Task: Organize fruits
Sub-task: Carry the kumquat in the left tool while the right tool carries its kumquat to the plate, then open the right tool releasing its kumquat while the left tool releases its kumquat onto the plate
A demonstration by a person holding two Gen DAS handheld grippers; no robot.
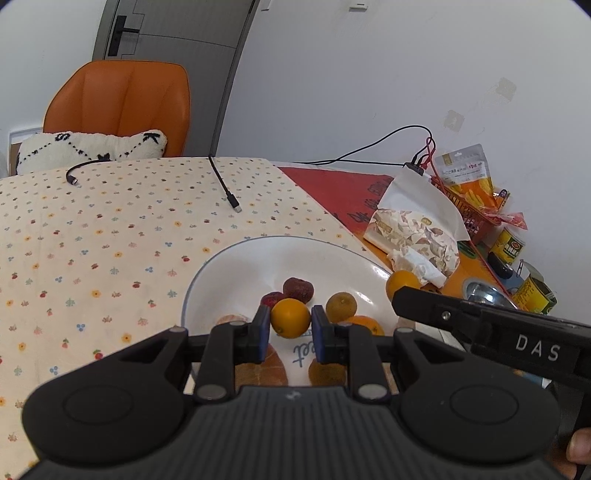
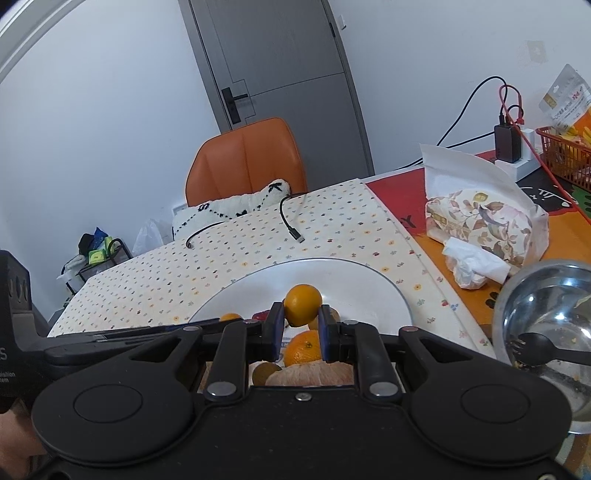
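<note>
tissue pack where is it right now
The tissue pack sits on the orange mat to the right of the white plate, beside the red basket.

Bright, even indoor light, sharp focus.
Fisheye bends the grey door (image 1: 177, 33) at upper left; dark vignette fills the corners.

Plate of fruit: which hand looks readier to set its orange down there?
Left, probably: its fingers hold one orange over the white plate's middle, while the right gripper holds the other orange out by the rim.
</note>
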